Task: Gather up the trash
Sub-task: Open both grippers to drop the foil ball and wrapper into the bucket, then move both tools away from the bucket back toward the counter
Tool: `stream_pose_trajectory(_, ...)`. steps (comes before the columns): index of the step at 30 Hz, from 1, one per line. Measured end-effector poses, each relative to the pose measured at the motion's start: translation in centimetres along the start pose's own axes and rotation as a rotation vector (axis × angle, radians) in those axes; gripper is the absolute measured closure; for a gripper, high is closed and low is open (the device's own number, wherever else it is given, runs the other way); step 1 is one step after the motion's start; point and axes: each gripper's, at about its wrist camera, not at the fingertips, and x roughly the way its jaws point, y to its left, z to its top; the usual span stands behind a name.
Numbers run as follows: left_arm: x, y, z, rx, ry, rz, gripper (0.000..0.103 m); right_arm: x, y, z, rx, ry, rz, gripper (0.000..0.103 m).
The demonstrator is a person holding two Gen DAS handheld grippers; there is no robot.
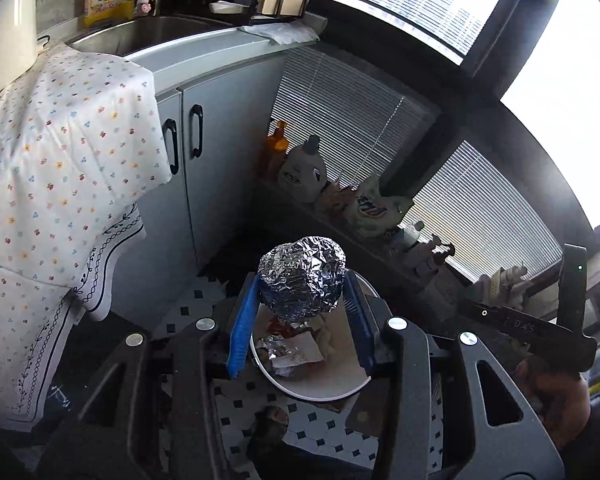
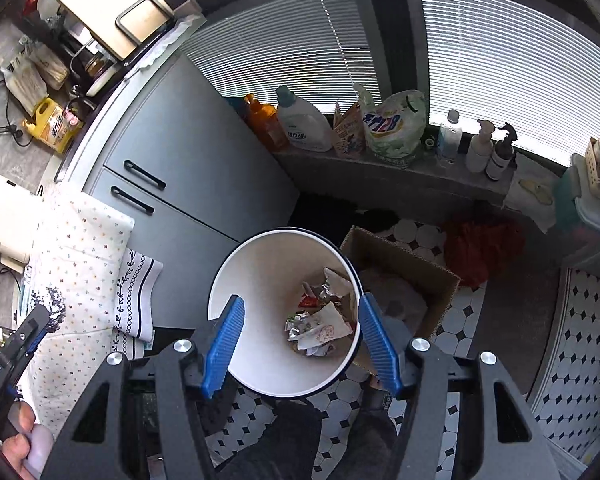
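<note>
Blue pads of the left gripper [image 1: 302,312] clamp a foil ball [image 1: 302,278] above the white bin [image 2: 260,372]; the right gripper [image 2: 300,344], jaws spread, holds nothing over the bin.

The left tool [image 1: 302,312] sits low and centre in its own view, its two blue pads [image 1: 242,324] pressed against either side of a crumpled foil ball [image 1: 303,278]. In the right view it shows at lower left, gripped by a bare hand [image 2: 24,436]. The right tool [image 2: 300,344] points downward at lower centre, its blue pads [image 2: 224,344] spread wide apart with nothing between them.
</note>
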Motion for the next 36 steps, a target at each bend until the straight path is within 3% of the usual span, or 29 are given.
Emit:
stream_pose_trajectory(9, 4.1, -4.2, -1.0, 0.082, 0.107, -0.08, 0.057, -3.3, -4.8, -2.0, 0.096, -0.039, -0.039, 0.044)
stream_pose_trajectory(10, 4.4, -4.5, -1.1, 0.086, 0.121, -0.085, 0.046, -3.5, -5.1, -2.2, 0.103, -0.04, -0.042, 0.044)
stream_pose_trajectory(12, 4.4, -4.7, -1.2, 0.082, 0.12, -0.1, 0.035, -3.7, -5.5, -2.5, 0.111, -0.042, -0.046, 0.044)
stream_pose_trajectory(17, 3.2, -4.0, -0.7, 0.07, 0.081, -0.079, 0.026, -3.2, -4.8, -2.4, 0.1, -0.036, -0.029, 0.043)
stream_pose_trajectory(26, -1.1, 1.9, 0.6, -0.059, -0.017, 0.025, 0.02, -2.0, 1.3, -0.8, -0.019, -0.033, 0.048, 0.029)
stream_pose_trajectory(36, -7.1, 10.6, 1.8, -0.217, -0.147, 0.148, 0.016, -0.3, 12.0, 1.2, -0.184, -0.027, 0.133, 0.019)
